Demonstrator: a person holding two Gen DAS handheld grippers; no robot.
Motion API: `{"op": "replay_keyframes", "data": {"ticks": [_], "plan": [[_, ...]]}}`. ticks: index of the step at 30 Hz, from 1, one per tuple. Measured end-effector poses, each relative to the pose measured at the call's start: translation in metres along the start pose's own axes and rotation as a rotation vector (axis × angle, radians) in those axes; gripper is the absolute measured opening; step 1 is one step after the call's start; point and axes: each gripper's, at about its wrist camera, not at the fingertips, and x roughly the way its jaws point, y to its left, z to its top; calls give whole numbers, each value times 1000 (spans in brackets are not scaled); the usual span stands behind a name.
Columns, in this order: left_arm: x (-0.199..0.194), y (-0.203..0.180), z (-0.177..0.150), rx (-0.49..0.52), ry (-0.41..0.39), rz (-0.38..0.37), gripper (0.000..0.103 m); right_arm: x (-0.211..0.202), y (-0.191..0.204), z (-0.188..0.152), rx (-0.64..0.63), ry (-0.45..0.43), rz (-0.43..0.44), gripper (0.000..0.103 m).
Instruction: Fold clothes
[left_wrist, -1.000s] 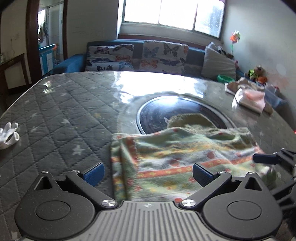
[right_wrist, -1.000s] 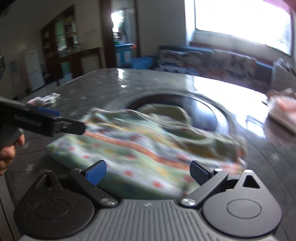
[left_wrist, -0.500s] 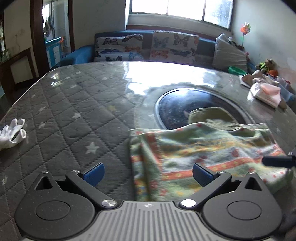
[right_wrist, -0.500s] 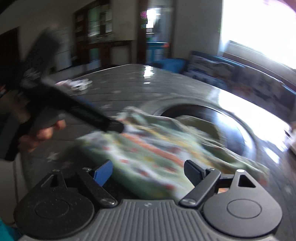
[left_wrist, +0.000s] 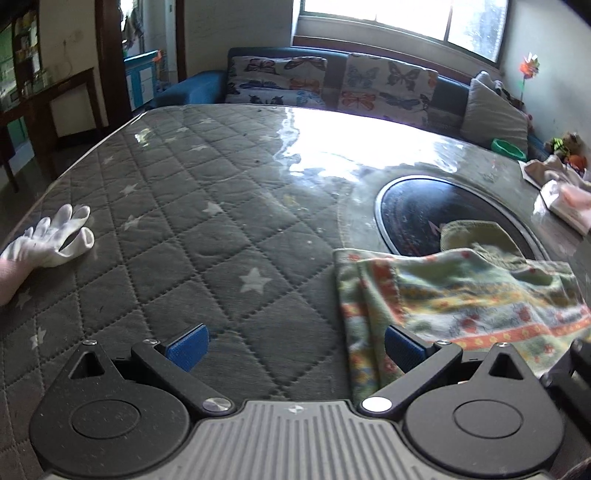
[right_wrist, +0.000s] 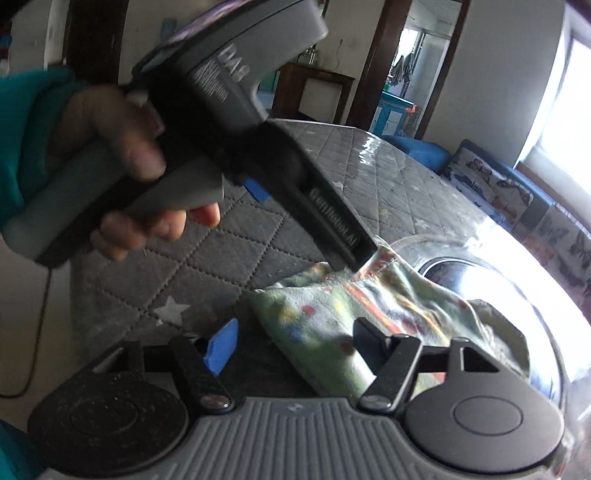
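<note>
A: Where does the folded garment (left_wrist: 454, 295) lie right now?

B: On the quilted counter (left_wrist: 192, 229), lower right of the left wrist view, its far edge lapping the dark round inset (left_wrist: 410, 210). Its long axis runs left to right across that frame, with the folded edge on the left.

A: And relative to the jaws?

B: The left gripper (left_wrist: 293, 343) stands wide with nothing between the pads. The cloth's folded edge sits just at its right-hand finger, so the garment lies to the right of the gap. In the right wrist view the right gripper (right_wrist: 295, 343) has the garment (right_wrist: 354, 317) ahead and to the right, its near corner reaching between the fingers. Those jaws have just been closing and are about half open; I see no pad pressing on the fabric.

A: Which is nearer?

B: The right one, I'd judge. In its view the other tool's tip lies at the cloth's upper edge.

A: What differs from a second ago?

B: In the left view the garment was centred between the fingers; now it has slid to the right of the frame, and the white glove (left_wrist: 51, 240) at the left edge looms larger. The right view has rolled, and the hand (right_wrist: 122, 162) gripping the left tool now fills its upper left.
</note>
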Motion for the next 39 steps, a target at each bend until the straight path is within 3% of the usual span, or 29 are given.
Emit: {"op": "replay_keyframes", "data": {"ticks": [4, 9, 12, 18, 26, 34, 39], "plan": [[-1, 6, 4, -40, -2, -16, 103, 5, 1, 3, 10, 8, -12, 46], [-3, 5, 6, -89, 10, -66, 103, 2, -11, 5, 105, -6, 36, 24], [-2, 4, 6, -133, 28, -100, 103, -7, -26, 3, 191, -39, 74, 17], [3, 10, 10, -304, 70, -190, 103, -26, -65, -4, 368, -96, 136, 12], [12, 1, 16, -344, 117, -308, 96, -40, -93, -10, 479, -149, 154, 10], [19, -9, 22, -345, 128, -366, 74, -37, -90, -9, 488, -160, 154, 9], [24, -12, 22, -338, 131, -400, 51, -39, -87, -10, 471, -162, 153, 9]]}}
